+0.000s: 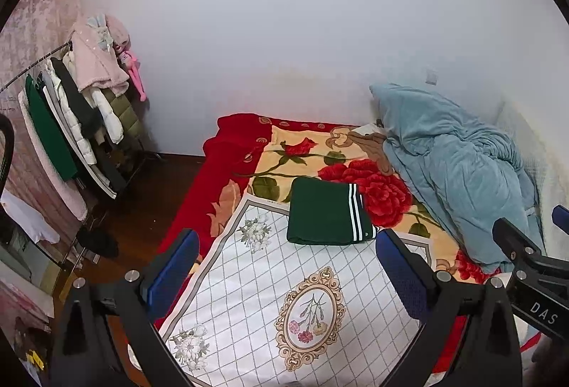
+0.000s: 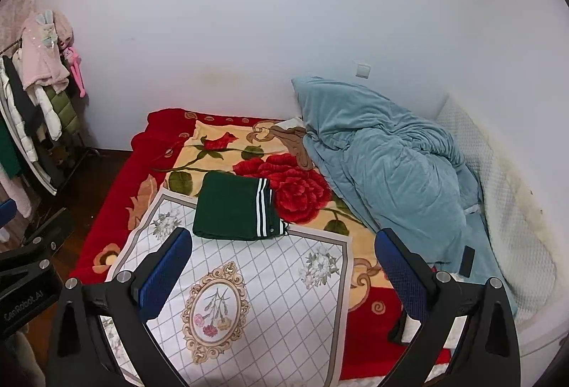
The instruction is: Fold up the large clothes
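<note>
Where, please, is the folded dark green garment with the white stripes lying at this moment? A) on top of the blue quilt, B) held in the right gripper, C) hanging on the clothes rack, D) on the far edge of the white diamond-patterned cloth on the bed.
D: the green garment lies folded on the far edge of the white patterned cloth, partly over the rose blanket, while the right gripper and the left gripper are open and empty.

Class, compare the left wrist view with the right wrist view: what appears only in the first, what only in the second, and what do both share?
Only the left wrist view shows the dark heap on the floor by the clothes rack.

Only the right wrist view shows the black slab on the blue quilt.

Both share the folded green garment on the white patterned cloth, the rose blanket, and open, empty grippers: left gripper, right gripper.
</note>
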